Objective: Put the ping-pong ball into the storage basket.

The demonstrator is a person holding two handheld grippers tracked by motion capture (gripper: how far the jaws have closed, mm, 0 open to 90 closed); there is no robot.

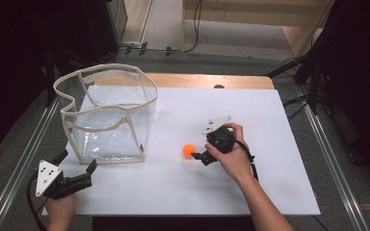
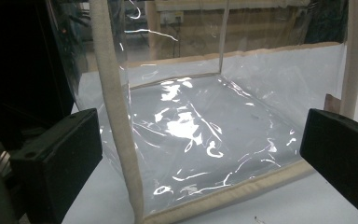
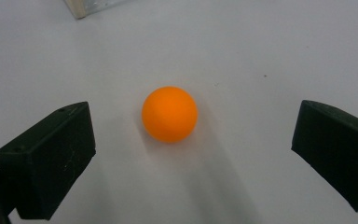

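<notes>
So over on the left, the left hand-held gripper (image 1: 77, 169) sits at the near left corner of the table (image 1: 270, 192), jaws wide apart and holding nothing. It's aimed at the near side of the clear bag (image 1: 107, 113), which stands upright with its cloth-trimmed rim open at the top. In the left gripper view the jaws sit either side of the bag's near corner seam (image 2: 119, 140) without touching it. My guess is it's parked there to steady the bag, since a soft, floppy thing like that would probably slide or fold if bumped.

Moving right, the orange ball (image 1: 189, 150) rests on the bare table just past the bag's near right corner, close to it but not touching. It's round and free to roll, so it looks like the thing to be picked up.

Right of that, the right hand-held gripper (image 1: 198, 155) is just beside the ball, jaws spread. In the right gripper view the ball (image 3: 169, 114) sits centred between them with a gap on both sides, so no contact yet.

Room-wise, there's loads of open table to the right and front. The bag's wall is the only obstacle on the left, and the open top looks like the easy way in.
</notes>
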